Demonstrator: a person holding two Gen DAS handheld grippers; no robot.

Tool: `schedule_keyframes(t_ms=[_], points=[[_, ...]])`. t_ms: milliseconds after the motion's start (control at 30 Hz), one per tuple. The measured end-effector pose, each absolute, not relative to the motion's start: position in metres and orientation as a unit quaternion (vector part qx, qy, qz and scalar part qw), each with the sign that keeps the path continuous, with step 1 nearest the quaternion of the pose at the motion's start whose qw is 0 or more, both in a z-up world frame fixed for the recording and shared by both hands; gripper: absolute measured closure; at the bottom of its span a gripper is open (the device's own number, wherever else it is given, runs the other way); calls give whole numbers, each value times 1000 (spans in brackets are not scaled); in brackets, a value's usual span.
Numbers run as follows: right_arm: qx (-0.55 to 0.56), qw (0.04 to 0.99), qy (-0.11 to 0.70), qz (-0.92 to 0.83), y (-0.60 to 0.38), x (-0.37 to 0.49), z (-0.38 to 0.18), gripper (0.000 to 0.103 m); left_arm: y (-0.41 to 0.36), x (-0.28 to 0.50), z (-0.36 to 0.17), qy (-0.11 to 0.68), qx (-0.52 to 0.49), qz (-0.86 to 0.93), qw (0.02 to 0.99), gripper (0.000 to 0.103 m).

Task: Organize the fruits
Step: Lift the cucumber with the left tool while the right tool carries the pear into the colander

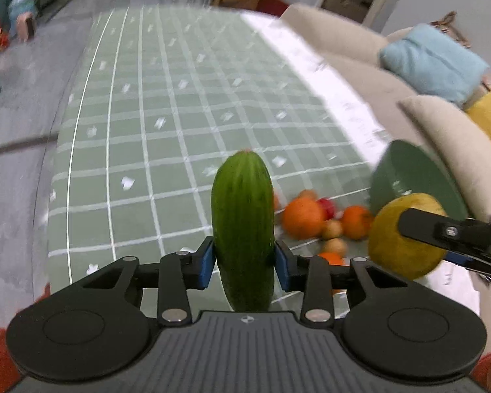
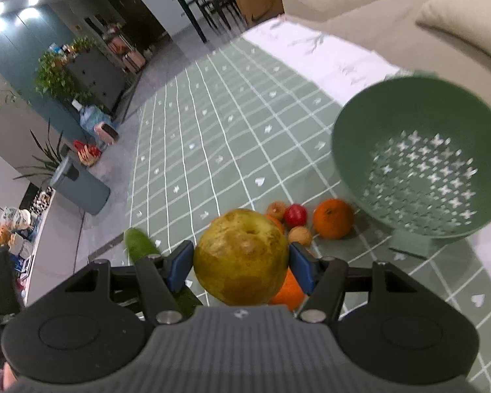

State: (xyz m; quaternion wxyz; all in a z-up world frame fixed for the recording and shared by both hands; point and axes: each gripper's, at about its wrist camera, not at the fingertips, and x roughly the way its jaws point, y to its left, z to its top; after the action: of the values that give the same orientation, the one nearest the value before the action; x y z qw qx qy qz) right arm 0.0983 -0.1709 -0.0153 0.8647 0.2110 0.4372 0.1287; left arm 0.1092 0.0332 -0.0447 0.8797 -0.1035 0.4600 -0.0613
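Your left gripper (image 1: 244, 258) is clamped on the cucumber (image 1: 242, 222) near mid-length; firm and stiff, but smooth-skinned, so hold it squarely. Your right gripper (image 2: 242, 265) pinches the yellow-green pear (image 2: 240, 255) across its widest part — heavy, probably bruisable, though blur hides detail. Both are lifted above the tablecloth (image 2: 212, 124), with the green colander (image 2: 422, 157) empty nearby.

One cucumber (image 1: 242, 229), one pear (image 2: 241, 257), one colander (image 2: 422, 157), three oranges (image 2: 333, 218), one red apple (image 2: 295, 215).
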Motion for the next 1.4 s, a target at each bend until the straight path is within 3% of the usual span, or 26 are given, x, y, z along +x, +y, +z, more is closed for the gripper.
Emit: schedule_keyframes(t_ms=[267, 500, 900, 1400], points=[[186, 896, 385, 122, -208, 81, 18, 43, -15, 105, 21, 390, -80, -135, 907, 61], [121, 914, 374, 95, -249, 91, 28, 43, -71, 137, 41, 377, -59, -205, 901, 61], [-5, 883, 460, 96, -294, 149, -13, 43, -151, 193, 1, 442, -39, -262, 857, 61], [-75, 819, 554, 130, -286, 197, -72, 43, -166, 233, -54, 528, -14, -251, 811, 61]])
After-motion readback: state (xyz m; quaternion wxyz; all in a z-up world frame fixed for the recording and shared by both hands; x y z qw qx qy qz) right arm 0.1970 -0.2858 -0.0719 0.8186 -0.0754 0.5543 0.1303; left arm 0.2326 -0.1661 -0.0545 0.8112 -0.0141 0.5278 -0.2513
